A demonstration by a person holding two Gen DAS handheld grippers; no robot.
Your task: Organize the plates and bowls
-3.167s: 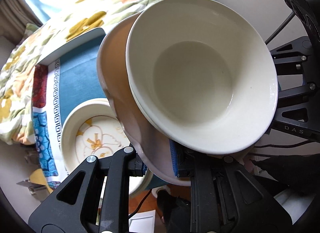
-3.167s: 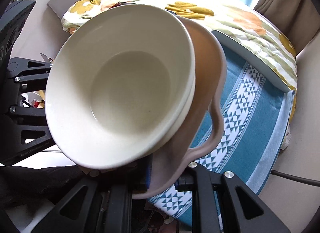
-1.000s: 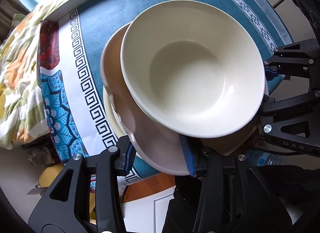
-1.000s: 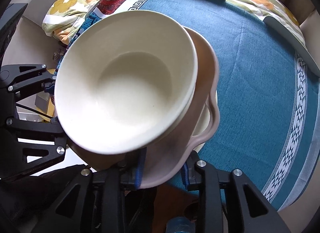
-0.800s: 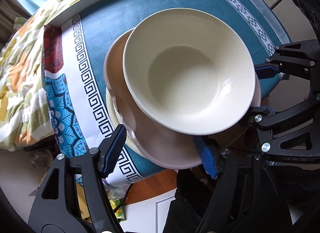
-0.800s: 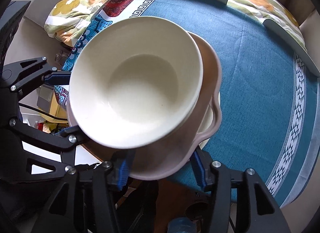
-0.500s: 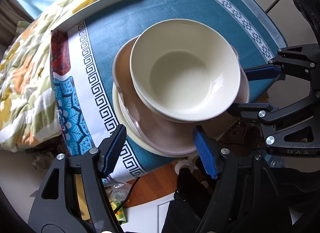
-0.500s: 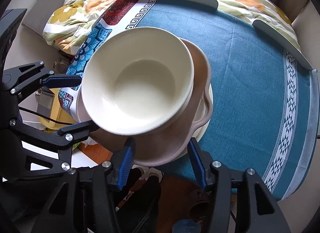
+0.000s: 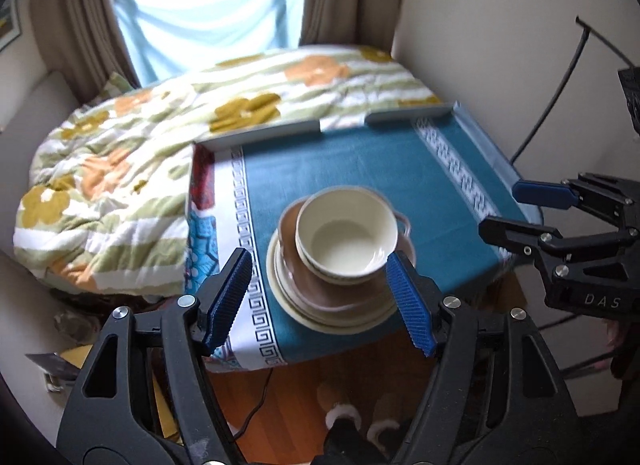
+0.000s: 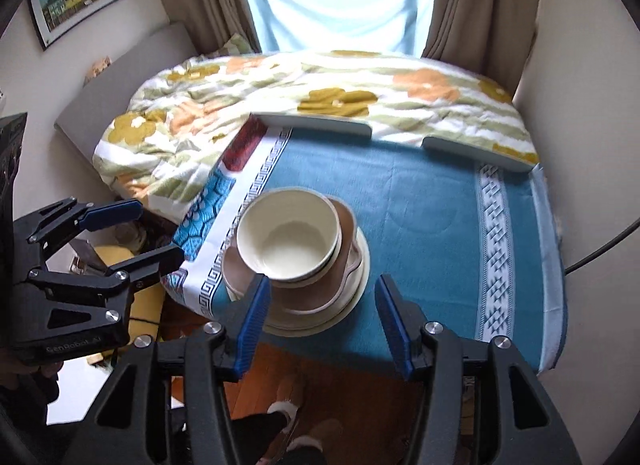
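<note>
- Since the earlier frames, both grippers have been drawn up and back from the stack; the cream bowl (image 9: 347,240) and brown dish (image 9: 320,285), formerly clamped between the pads, are now left on the table (image 9: 360,161).
- The left gripper (image 9: 324,301) is held clear above the stack. Its jaws are opening, with nothing between them; the stack is seen beyond and below the gap.
- The right gripper (image 10: 320,323) is likewise clear of the stack. Its jaws are opening, with nothing gripped.
- The bowl is seated in the dish, and the dish is seated on a cream plate (image 9: 304,315).
- The stack is located ahead of both jaws, near the table's front edge, on the teal cloth (image 10: 420,201).
- A floral quilt (image 9: 120,169) lies beyond the table, past the jaws.
</note>
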